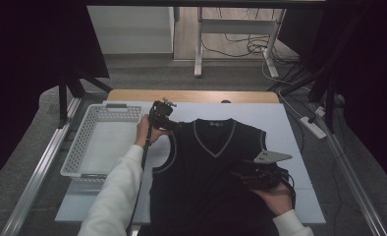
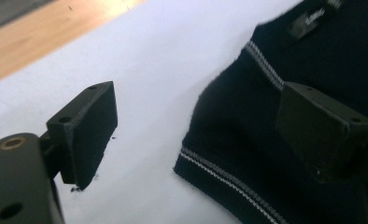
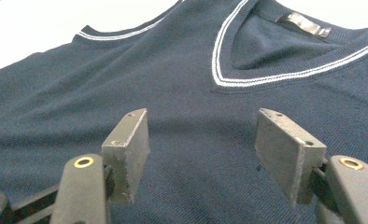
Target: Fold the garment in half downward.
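Note:
A navy sleeveless V-neck vest [image 1: 206, 167] with white trim lies flat on the white mat [image 1: 280, 123], its neck toward the far side. My left gripper [image 1: 169, 123] is at the vest's left shoulder and stands open. In the left gripper view, the left gripper [image 2: 196, 93] straddles the shoulder's edge, one jaw above the bare mat and the other above the vest [image 2: 247, 135]; the pads press on nothing. My right gripper [image 1: 238, 174] hovers over the vest's right side. In the right gripper view, the right gripper [image 3: 201, 116] is open just above the knit cloth [image 3: 182, 74], pointing at the V-neck.
A white perforated plastic basket [image 1: 98, 142] stands on the table to the left of the vest, close to my left forearm. A strip of wooden tabletop [image 1: 191, 96] runs along the mat's far edge. A power strip [image 1: 313, 127] lies on the floor at the right.

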A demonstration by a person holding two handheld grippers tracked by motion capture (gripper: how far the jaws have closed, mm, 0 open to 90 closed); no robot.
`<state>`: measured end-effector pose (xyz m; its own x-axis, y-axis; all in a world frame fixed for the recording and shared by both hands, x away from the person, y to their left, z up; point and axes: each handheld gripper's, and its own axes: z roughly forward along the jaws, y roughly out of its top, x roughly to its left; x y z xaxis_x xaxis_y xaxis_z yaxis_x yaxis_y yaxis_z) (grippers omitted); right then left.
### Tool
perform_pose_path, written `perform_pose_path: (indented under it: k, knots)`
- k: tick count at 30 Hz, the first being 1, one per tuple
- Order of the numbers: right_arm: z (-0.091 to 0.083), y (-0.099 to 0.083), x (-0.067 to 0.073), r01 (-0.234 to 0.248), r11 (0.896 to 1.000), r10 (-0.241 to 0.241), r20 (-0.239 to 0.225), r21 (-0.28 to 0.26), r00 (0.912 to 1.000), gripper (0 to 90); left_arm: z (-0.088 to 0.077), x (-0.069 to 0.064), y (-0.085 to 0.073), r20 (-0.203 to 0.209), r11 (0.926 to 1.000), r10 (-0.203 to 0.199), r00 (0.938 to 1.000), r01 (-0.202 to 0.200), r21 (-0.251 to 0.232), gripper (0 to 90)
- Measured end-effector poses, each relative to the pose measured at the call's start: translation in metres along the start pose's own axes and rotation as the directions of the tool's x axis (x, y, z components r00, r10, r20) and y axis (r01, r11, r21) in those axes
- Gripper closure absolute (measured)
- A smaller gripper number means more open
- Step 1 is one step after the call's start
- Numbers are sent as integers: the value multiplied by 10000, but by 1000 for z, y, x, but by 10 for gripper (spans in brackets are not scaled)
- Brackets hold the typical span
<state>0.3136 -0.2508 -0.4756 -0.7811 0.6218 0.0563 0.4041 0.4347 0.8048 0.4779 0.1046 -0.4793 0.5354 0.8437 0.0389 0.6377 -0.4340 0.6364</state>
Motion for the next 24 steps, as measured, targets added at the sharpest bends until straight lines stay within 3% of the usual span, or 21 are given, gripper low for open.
perform_pose_path:
  k: [11,24]
  knots:
    - [3,-1,1,58,9999,-57,-37,133,10000,347,20,-3,-2,43,9967,173,9998,-176,798,128]
    - [4,-2,1,52,9998,-50,-84,181,10000,346,35,-5,-4,108,9852,390,9992,-403,1667,125]
